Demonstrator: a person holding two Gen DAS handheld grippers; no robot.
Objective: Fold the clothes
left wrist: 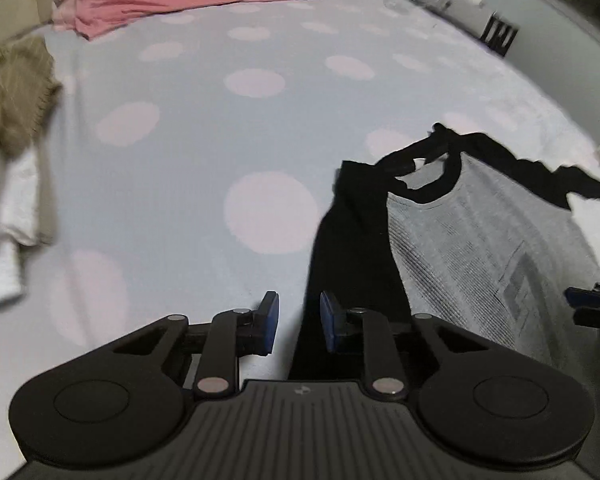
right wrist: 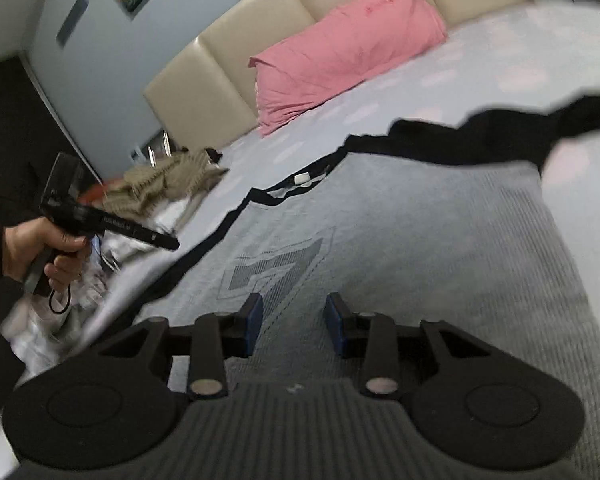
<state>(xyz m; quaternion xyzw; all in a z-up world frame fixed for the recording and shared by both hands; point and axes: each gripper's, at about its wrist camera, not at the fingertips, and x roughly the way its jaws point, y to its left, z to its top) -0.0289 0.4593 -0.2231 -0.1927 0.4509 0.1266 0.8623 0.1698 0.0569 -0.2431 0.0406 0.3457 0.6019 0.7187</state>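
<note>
A grey shirt with black sleeves and black collar (left wrist: 480, 236) lies spread on the bed, front side up with a printed emblem (right wrist: 276, 264). My left gripper (left wrist: 299, 322) is open and empty above the shirt's black left sleeve (left wrist: 340, 248). My right gripper (right wrist: 294, 322) is open and empty over the shirt's chest (right wrist: 420, 240). The right gripper's tips show at the right edge of the left wrist view (left wrist: 592, 308). The left gripper, held in a hand, shows in the right wrist view (right wrist: 100, 224).
The bed sheet (left wrist: 220, 128) is pale blue with pink dots. A pink pillow (right wrist: 348, 48) lies by the cream headboard (right wrist: 228, 60). A pile of clothes with a tan knit (left wrist: 12, 112) and white items (left wrist: 0, 264) sits at the bed's left side.
</note>
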